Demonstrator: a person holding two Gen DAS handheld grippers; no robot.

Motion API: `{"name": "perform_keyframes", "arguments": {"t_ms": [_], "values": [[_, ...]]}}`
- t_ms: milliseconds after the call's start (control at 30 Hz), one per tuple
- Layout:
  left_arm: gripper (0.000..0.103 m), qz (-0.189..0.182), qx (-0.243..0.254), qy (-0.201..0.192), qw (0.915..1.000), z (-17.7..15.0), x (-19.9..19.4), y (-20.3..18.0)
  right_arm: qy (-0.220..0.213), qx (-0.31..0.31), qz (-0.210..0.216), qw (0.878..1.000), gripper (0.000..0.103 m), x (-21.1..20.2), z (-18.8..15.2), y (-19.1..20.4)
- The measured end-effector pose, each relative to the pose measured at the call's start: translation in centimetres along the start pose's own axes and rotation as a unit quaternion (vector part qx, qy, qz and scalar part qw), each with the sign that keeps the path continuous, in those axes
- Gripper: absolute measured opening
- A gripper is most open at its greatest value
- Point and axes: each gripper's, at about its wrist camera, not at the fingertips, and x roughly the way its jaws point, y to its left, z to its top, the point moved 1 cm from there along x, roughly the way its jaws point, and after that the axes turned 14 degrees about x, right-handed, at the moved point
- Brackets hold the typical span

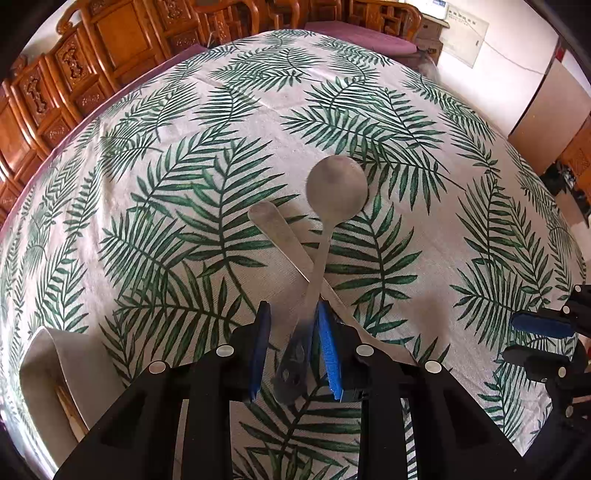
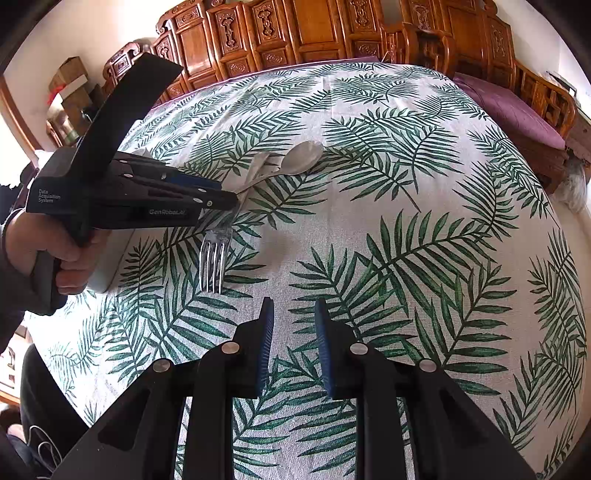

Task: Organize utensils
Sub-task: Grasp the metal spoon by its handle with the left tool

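Observation:
In the left wrist view a metal spoon (image 1: 336, 184) lies on the leaf-print cloth, bowl far, handle running back between the fingers of my left gripper (image 1: 292, 310). The right blue pad (image 1: 327, 343) touches the handle and a gap shows at the left pad, so the jaws stand open around it. A fork handle (image 1: 280, 236) crosses under the spoon. The right wrist view shows the fork's tines (image 2: 213, 266), the spoon (image 2: 301, 158) and the left gripper (image 2: 231, 201) over them. My right gripper (image 2: 294, 306) hovers open and empty nearer the table's front, also seen as the right gripper (image 1: 517, 341).
A pale tray (image 1: 40, 354) sits at the near left of the table, partly under the person's hand (image 2: 70, 254). Carved wooden chairs (image 2: 295, 33) and a bench with a purple cushion (image 2: 517, 114) ring the far edge. Leaf-print cloth (image 2: 424, 240) spreads to the right.

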Motion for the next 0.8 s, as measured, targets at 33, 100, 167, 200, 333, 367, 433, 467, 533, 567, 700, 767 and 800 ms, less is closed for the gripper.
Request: {"name": "perform_keyframes", "arguments": {"t_ms": [33,100,167,200,333,367,433,467,533,567,700,767,800], "values": [[0.025,0.004,0.003,0.002,1.0,0.2,0.0,-0.1,0.0,0.001,0.0,1.0,0.025,0.0,0.0,-0.1],[0.022,0.002,0.001,0.004,1.0,0.5,0.2,-0.2,0.002,0.003,-0.001,1.0,0.025,0.1,0.0,-0.2],[0.011,-0.005,0.006,0.001,1.0,0.6,0.1,-0.6,0.002,0.003,-0.002,1.0,0.025,0.1,-0.1,-0.3],[0.009,-0.004,0.01,0.0,0.9999,0.7,0.1,-0.7,0.002,0.004,-0.003,1.0,0.025,0.1,-0.1,-0.3],[0.007,-0.003,0.003,-0.005,1.0,0.7,-0.1,-1.1,0.002,0.01,-0.006,1.0,0.025,-0.1,-0.2,-0.8],[0.007,-0.003,-0.002,-0.011,0.9999,0.6,-0.4,-1.0,0.002,0.011,-0.007,1.0,0.025,-0.1,-0.3,-0.9],[0.007,-0.001,-0.009,-0.022,0.9997,0.5,-1.1,-1.0,0.003,0.013,-0.008,1.0,0.025,-0.2,-0.4,-1.0],[0.007,0.0,-0.014,-0.029,0.9995,0.4,-1.5,-0.9,0.003,0.014,-0.008,1.0,0.025,-0.2,-0.4,-1.0],[0.007,0.003,-0.021,-0.04,0.999,0.1,-2.4,-0.8,0.005,0.015,-0.007,1.0,0.025,-0.1,-0.4,-1.0],[0.007,0.005,-0.023,-0.045,0.9987,-0.1,-2.9,-0.7,0.005,0.014,-0.007,1.0,0.025,-0.1,-0.4,-0.9],[0.007,0.012,-0.024,-0.056,0.9981,-1.1,-4.4,-0.5,0.005,0.009,-0.006,1.0,0.025,-0.1,-0.5,-0.4],[0.007,0.017,-0.025,-0.057,0.9979,-1.4,-4.7,-0.2,0.005,0.007,-0.006,1.0,0.025,-0.1,-0.6,-0.2],[0.007,0.018,-0.026,-0.056,0.9979,-1.6,-4.8,0.0,0.006,0.007,-0.006,1.0,0.025,0.0,-0.6,-0.1]]}}
